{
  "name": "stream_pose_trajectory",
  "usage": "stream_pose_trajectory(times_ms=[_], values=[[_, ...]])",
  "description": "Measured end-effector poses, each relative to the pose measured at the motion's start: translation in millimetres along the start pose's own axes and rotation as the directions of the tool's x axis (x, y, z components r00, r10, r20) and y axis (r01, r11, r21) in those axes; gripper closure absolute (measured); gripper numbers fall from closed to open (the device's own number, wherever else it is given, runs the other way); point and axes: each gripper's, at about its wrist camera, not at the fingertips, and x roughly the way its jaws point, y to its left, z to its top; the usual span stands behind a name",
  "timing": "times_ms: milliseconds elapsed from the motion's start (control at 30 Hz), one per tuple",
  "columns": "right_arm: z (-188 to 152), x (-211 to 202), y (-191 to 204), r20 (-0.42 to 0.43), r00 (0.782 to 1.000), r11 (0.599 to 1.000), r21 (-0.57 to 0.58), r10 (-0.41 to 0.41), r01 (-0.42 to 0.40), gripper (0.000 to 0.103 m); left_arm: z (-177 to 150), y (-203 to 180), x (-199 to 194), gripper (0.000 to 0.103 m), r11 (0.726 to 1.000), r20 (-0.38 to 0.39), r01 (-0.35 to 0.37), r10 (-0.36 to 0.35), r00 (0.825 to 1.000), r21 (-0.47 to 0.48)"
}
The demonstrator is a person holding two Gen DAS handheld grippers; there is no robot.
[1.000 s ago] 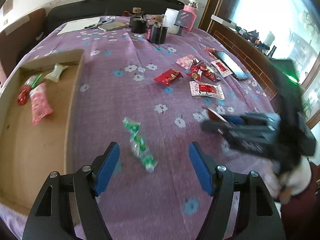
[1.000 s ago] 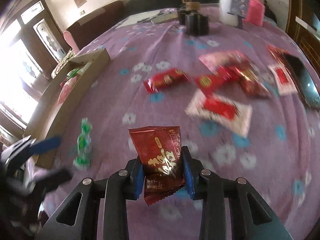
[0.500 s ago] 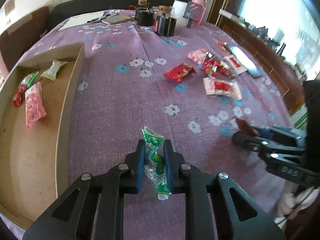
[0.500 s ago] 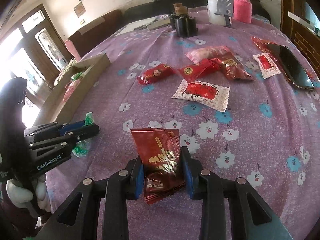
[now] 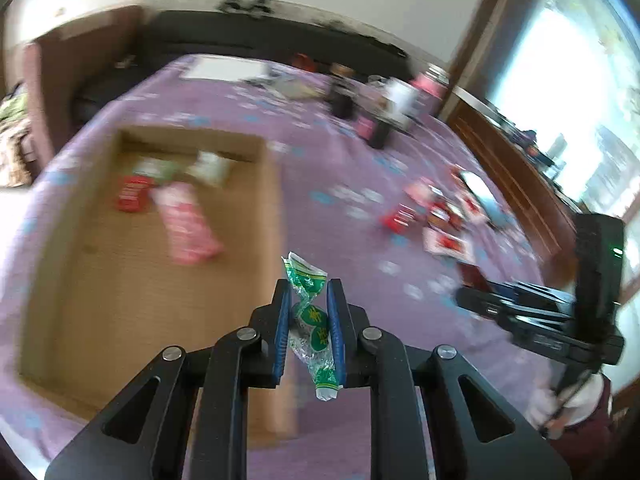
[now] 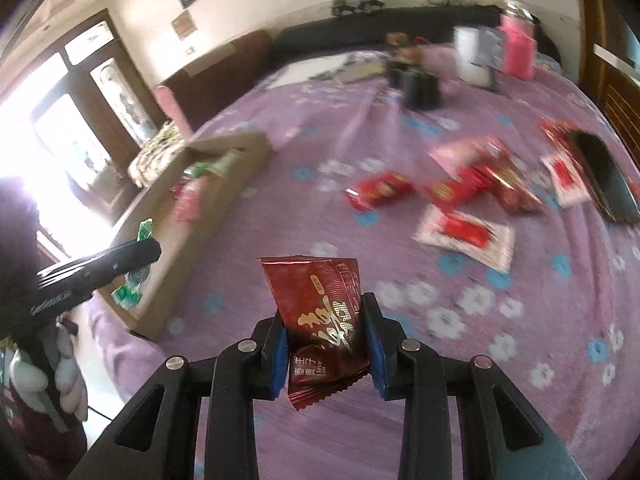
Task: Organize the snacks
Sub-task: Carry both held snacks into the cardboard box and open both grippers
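Observation:
My left gripper [image 5: 308,312] is shut on a green-and-clear candy strip [image 5: 310,316] and holds it in the air above the right wall of the cardboard box [image 5: 276,216]. The box holds a pink packet [image 5: 186,226], a red packet [image 5: 132,198] and a pale packet [image 5: 208,168]. My right gripper [image 6: 326,334] is shut on a dark red snack packet [image 6: 324,316], held above the purple flowered cloth [image 6: 280,280]. Several red and white snack packets [image 6: 464,232] lie loose on the cloth to the right. The left gripper also shows in the right wrist view [image 6: 136,254].
A black phone [image 6: 604,176] lies at the right edge among the packets. Dark jars [image 6: 416,80], a white cup [image 6: 472,56] and a pink bottle [image 6: 518,50] stand at the far side. A wooden frame [image 5: 508,172] borders the right.
My left gripper has lifted the green candy strip off the cloth and swung left toward the box. My right gripper still holds the dark red packet and has shifted slightly left.

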Motion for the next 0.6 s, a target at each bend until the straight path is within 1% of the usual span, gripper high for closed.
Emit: stream_pose_trajectory(times_ms=[133,233,367,500,600], values=[[21.4,12.4,38.3,-0.003,0.999,0.997,-0.055,0.051,-0.051,0.07,14.2,51.4,-5.4,0.088,0.993,0.002,-0.101,0.102,0.995,-0.066],[36.8,27.3,72.5,-0.017,0.996,0.99,-0.106,0.092,-0.093,0.07,22.8,81.2,-2.0,0.087,0.982,-0.01,-0.158,0.158,0.987,-0.1],[51.9,56.3,113.4,-0.055,0.989,0.979,-0.149,0.135,-0.141,0.07,32.6,113.3,15.5,0.087,0.973,-0.055,-0.184,0.178,0.983,-0.138],[63.0,92.5,142.9,-0.104,0.986,0.974,-0.172,0.133,-0.15,0.071,40.8,122.6,37.7,0.087,0.972,-0.089,-0.198,0.187,0.978,-0.127],[67.3,115.9,156.2,-0.158,0.973,0.969,-0.159,0.165,-0.191,0.071,45.2,128.2,50.0,0.087,0.971,-0.11,-0.206,0.193,0.975,-0.121]])
